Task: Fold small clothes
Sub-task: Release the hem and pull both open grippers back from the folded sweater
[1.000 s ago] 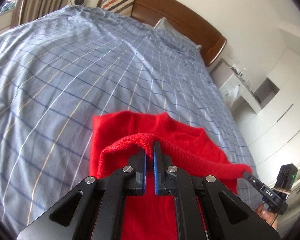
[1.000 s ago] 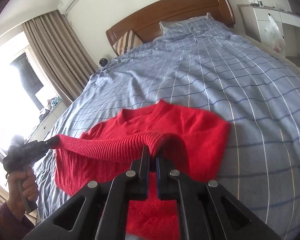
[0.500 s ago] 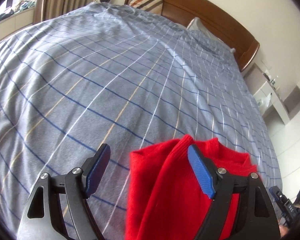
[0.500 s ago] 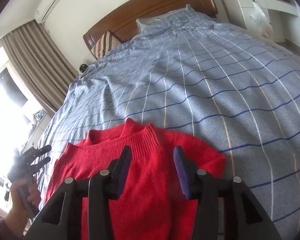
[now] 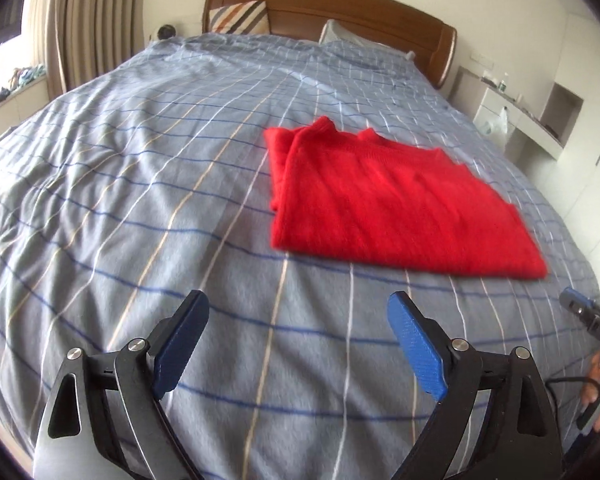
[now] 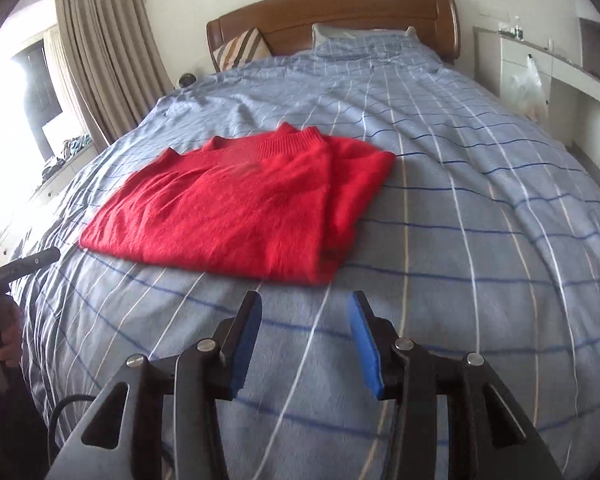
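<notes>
Now that both grippers have backed away, red sweater (image 5: 384, 196) lies folded

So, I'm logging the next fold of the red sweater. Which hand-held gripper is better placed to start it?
Probably the right hand-held gripper: it is open, with the red sweater and its near edge straight ahead. The left hand-held gripper, also open, has the sweater off to its right, farther up the bed.
</notes>
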Available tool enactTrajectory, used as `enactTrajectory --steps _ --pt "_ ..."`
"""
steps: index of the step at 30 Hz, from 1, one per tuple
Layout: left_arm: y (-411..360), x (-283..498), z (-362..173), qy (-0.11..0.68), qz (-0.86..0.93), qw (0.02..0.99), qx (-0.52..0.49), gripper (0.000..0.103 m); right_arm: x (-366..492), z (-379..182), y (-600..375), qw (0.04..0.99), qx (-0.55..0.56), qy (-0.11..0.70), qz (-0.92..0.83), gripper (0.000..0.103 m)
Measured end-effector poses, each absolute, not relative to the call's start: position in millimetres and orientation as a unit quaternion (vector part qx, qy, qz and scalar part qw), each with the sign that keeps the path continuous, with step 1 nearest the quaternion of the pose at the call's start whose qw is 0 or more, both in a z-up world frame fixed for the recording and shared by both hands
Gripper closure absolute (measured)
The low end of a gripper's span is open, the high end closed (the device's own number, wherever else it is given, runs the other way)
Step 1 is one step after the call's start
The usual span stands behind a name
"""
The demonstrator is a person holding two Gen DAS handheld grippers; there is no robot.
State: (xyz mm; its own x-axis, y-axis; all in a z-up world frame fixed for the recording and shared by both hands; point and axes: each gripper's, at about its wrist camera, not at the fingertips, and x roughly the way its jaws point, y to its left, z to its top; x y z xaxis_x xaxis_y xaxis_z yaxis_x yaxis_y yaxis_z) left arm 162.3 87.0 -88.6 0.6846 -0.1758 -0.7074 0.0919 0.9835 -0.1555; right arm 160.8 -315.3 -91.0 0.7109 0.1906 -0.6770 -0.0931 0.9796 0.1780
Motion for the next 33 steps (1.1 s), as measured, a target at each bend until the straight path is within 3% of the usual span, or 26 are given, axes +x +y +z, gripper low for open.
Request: enactTrajectory --steps 5,15,33 --pt "63 144 -103 0.378 -0.074 0.923 -0.007 0.01 94 -93 -313 0.942 0.052 0.326 0.06 0.042" --pt "62 136 -134 0.37 -0.055 0.927 -0.007 0.007 72 -122 -318 0.937 0.062 0.339 0.056 0.039" --pt "91 115 -122 0.348 -0.018 0.937 -0.037 0.005 69 -132 -313 0.939 0.047 0.336 0.049 0.034"
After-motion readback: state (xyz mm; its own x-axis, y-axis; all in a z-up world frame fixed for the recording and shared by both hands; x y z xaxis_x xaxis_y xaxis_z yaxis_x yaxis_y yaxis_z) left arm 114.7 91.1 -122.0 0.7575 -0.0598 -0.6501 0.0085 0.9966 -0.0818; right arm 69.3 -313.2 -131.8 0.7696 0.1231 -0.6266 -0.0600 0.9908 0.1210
